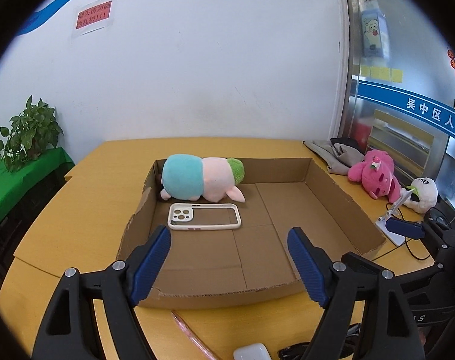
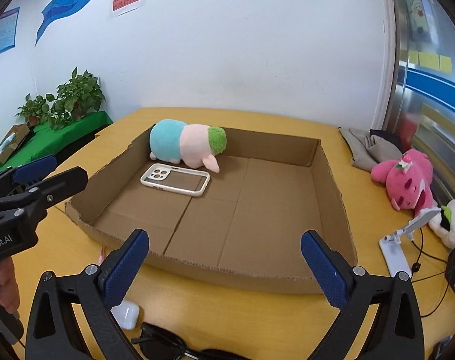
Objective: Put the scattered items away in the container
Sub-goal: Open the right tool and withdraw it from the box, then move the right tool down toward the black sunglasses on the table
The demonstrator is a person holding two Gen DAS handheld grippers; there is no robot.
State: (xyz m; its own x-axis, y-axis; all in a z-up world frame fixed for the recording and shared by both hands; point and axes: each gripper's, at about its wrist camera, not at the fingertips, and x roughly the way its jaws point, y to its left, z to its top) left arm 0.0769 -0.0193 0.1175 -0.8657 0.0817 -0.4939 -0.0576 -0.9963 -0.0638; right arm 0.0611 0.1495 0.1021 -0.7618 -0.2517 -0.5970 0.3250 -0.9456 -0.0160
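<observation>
Nearest to us, both tools hang just short of the box's front wall. Our left gripper (image 1: 229,237) and our right gripper (image 2: 224,240) each stand spread wide with nothing between the blue pads, which suits a moment between picks: we judge they are free to choose the next thing.

Right under them, on the near strip of table, lie the pieces not yet tidied: a white earbud case (image 2: 125,315), a pair of dark sunglasses (image 2: 164,345) and a thin pink pen (image 1: 191,336). The sunglasses are half hidden by the right gripper's frame, so we read them as sunglasses with some doubt.

Beyond sits the container, a shallow cardboard box (image 2: 227,276) with cut-down, ragged walls, low enough to reach over from the front. Inside, toward its far left corner, a white phone case (image 2: 175,179) lies flat, and a plush pig (image 2: 187,145) rests just behind it against the back wall; packing from that corner leaves the rest of the floor open.

To the right, outside the box, are a pink plush (image 2: 407,180), a panda plush (image 2: 451,220), a white phone stand (image 2: 400,240) and folded grey cloth (image 2: 371,150).

The yellow table (image 1: 77,198) stands against a white wall; potted plants (image 1: 29,135) stand on a green-covered bench to the left.
</observation>
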